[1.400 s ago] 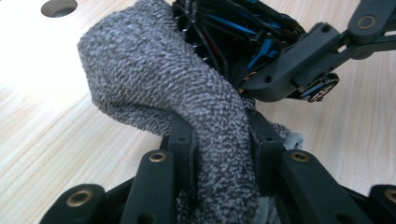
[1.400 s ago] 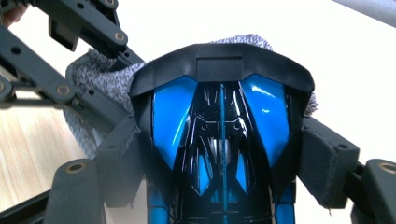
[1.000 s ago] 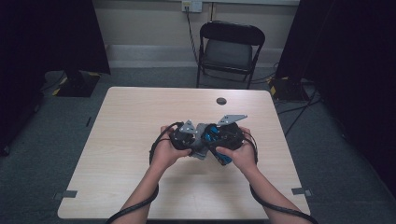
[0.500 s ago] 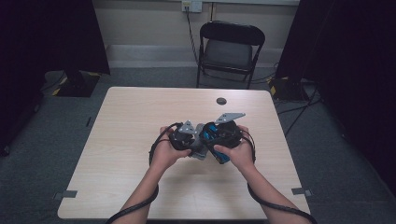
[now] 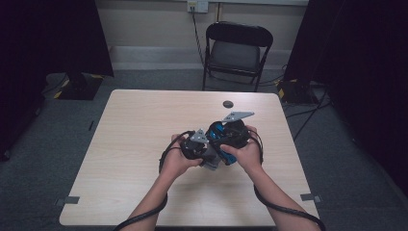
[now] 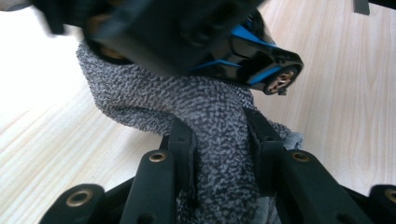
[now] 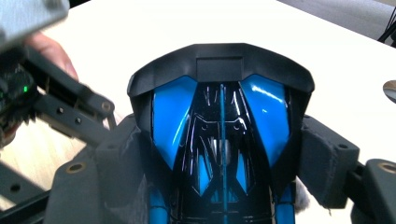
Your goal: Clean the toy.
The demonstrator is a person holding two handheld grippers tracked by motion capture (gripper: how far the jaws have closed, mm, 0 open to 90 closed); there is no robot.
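Mid-table [image 5: 130,144], left tool [image 6: 219,154] pinches grey cloth [image 6: 205,107]; right tool [image 7: 224,163] grips blue-black car [image 7: 222,126].

A black folding chair [image 5: 236,50] stands beyond the pale wooden worktop [image 5: 130,144] on grey carpet [image 5: 43,159], against a cream wall [image 5: 149,21]

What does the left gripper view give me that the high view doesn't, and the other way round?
Left gripper view alone: the left tool is shut on a grey cloth draped under the car. High view alone: the black disc on the table, the folding chair, both hands, and the right tool. Shared: the blue and black toy car, the cloth, wooden tabletop.
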